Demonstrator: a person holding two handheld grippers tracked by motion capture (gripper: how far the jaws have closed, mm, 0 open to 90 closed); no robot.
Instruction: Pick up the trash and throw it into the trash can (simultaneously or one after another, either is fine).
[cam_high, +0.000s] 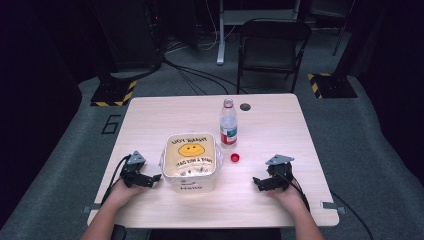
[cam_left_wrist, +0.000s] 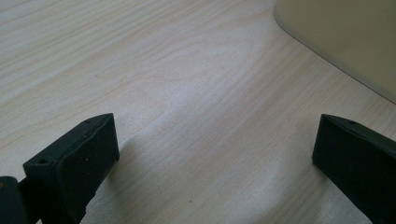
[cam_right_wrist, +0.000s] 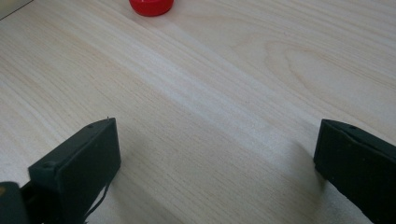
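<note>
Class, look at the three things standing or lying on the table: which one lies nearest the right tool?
The red bottle cap. It lies between the tub and the right tool, closer than the open bottle behind it.

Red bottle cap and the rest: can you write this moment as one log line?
left gripper: open, beside cream smiley-face tub | right gripper: open, empty | small red plastic cap: on table, off clear plastic bottle

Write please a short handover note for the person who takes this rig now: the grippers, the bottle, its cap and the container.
Left gripper: open, empty, low over the table, beside the container.
Right gripper: open, empty, pointing toward the red cap.
Bottle: upright behind the container, cap off; the cap lies on the table in front of it.
Done: bottle uncapped, it seems.
Left: probably to pick up bottle or cap; nothing is gripped yet.
</note>
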